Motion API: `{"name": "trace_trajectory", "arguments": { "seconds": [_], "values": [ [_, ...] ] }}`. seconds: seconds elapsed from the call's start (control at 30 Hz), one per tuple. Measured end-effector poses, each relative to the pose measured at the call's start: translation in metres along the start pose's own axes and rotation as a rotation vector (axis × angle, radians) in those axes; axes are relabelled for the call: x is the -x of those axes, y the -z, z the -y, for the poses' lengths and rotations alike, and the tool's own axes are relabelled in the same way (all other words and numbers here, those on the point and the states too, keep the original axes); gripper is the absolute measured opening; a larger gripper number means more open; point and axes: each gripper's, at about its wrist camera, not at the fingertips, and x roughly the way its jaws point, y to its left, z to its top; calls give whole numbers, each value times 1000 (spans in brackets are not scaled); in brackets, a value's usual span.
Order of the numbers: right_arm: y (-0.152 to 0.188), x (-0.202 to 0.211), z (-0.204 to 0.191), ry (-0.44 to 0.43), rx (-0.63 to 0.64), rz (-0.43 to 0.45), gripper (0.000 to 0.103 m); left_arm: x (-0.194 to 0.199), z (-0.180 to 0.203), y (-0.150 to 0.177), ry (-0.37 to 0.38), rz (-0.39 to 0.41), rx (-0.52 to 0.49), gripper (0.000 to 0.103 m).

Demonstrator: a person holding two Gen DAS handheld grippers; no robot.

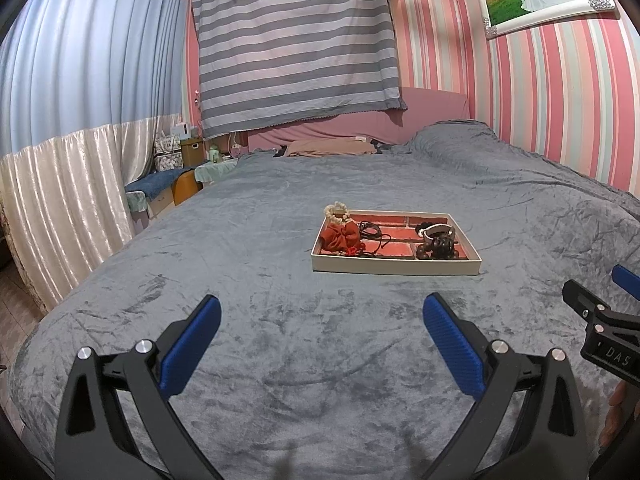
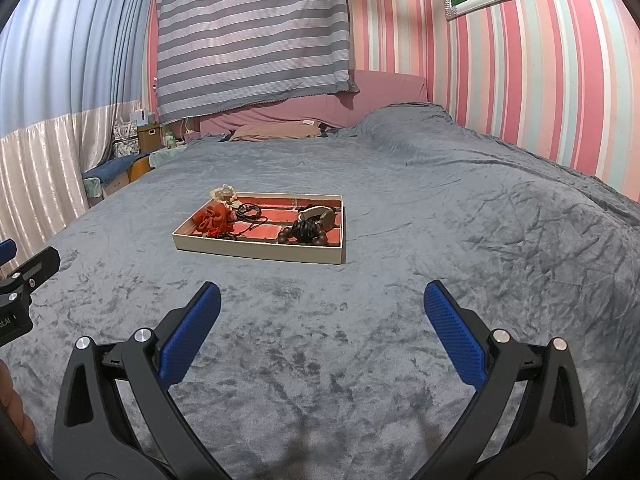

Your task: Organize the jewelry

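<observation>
The shallow rectangular tray, cream-walled with a red brick-patterned floor, lies flat on the crushed-velvet grey bedspread, long axis running left to right; inside, a gathered red cloth pouch sits at its left end, dark wooden beads at its right; the left gripper and right gripper hover well short of the tray, blue ribbed pads spread wide, empty.

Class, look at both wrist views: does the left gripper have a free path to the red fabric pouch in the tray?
Probably yes. The left gripper is open and empty, only bare grey blanket lies between it and the tray, and the red pouch sits uncovered at the tray's left end.
</observation>
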Motion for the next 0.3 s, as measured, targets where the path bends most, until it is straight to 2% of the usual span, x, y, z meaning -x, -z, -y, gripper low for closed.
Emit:
{"name": "trace_trajectory", "arguments": {
  "seconds": [0.3],
  "values": [
    [2, -1, -1, 4, 0, 3, 99, 0, -2, 3, -2, 4, 9, 99]
  ]
}}
